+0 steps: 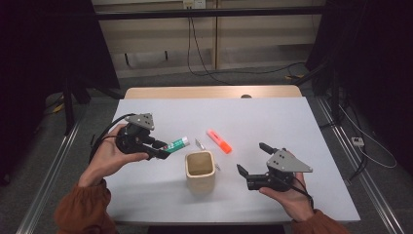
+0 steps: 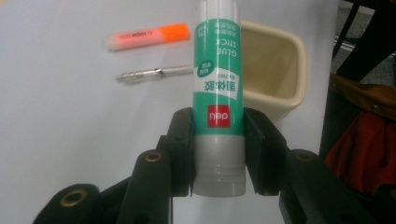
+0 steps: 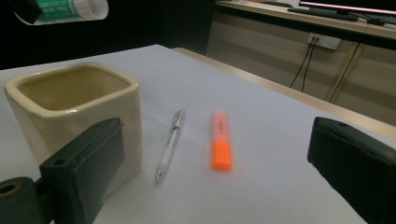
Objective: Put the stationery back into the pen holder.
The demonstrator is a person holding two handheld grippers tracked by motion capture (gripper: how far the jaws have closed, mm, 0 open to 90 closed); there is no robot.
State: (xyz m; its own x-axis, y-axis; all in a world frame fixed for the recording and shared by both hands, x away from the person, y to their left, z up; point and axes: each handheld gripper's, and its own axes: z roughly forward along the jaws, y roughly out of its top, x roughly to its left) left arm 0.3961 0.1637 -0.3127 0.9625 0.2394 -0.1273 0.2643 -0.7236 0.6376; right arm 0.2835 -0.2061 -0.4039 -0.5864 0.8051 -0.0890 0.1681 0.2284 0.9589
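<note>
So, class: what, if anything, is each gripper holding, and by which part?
Left gripper clamps the glue stick near its grey base end. Right gripper holds nothing.

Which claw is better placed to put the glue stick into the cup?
Left: the left claw already grips the glue stick near the cup. The right claw is open, holding nothing.

High view — overhead, facing forward and down on the table (image 1: 292, 126). Gripper views — low, close, along their jaws. All three share the cup (image 1: 200, 169) and highlighter (image 1: 219, 141).
</note>
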